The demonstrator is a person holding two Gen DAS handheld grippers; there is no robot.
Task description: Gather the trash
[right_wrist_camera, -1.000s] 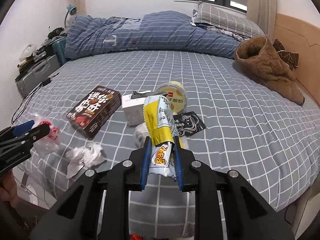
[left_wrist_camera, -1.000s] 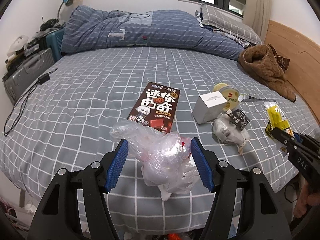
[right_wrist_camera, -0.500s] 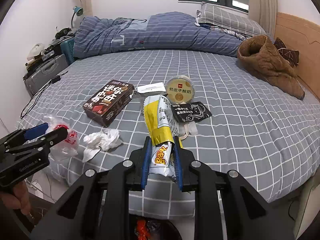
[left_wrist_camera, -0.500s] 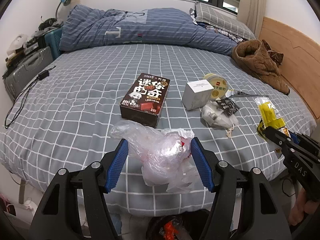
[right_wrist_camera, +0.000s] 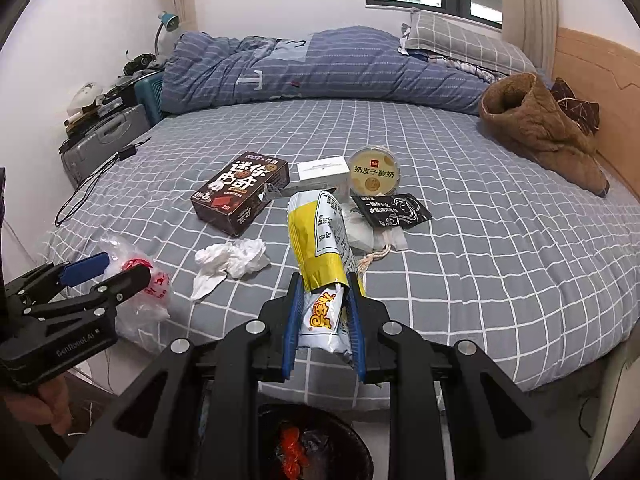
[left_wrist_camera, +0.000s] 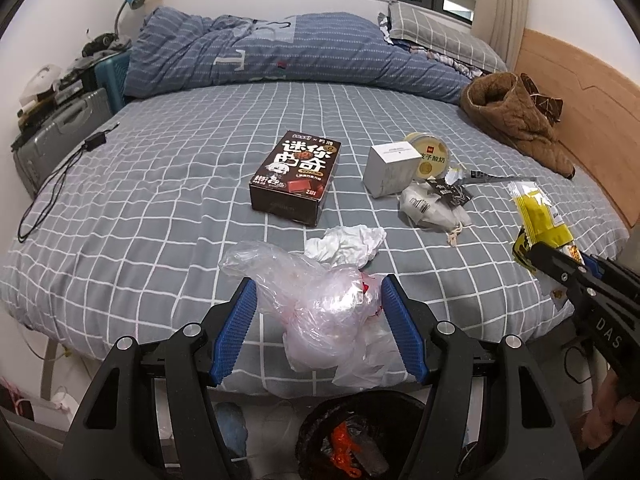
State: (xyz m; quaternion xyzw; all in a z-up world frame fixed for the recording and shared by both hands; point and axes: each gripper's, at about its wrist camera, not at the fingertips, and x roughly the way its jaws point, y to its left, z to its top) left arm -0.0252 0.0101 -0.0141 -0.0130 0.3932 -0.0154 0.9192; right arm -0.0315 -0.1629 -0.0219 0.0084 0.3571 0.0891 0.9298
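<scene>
Bed (left_wrist_camera: 160,184) with grey checked sheet carries a chocolate box (left_wrist_camera: 296,176) mid-bed and crumpled tissue (left_wrist_camera: 344,242) near its front edge. Black bin (left_wrist_camera: 360,436) sits below that edge. Left gripper (left_wrist_camera: 320,332) pinches a clear plastic bag (left_wrist_camera: 320,312); right gripper (right_wrist_camera: 322,332) clamps a yellow snack wrapper (right_wrist_camera: 320,240), both past the front edge above the bin.

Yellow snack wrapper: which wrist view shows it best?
The right wrist view: the yellow snack wrapper fills the centre, its print visible, clamped between the right gripper jaws. The left wrist view shows the wrapper only small and side-on at the right edge.
</scene>
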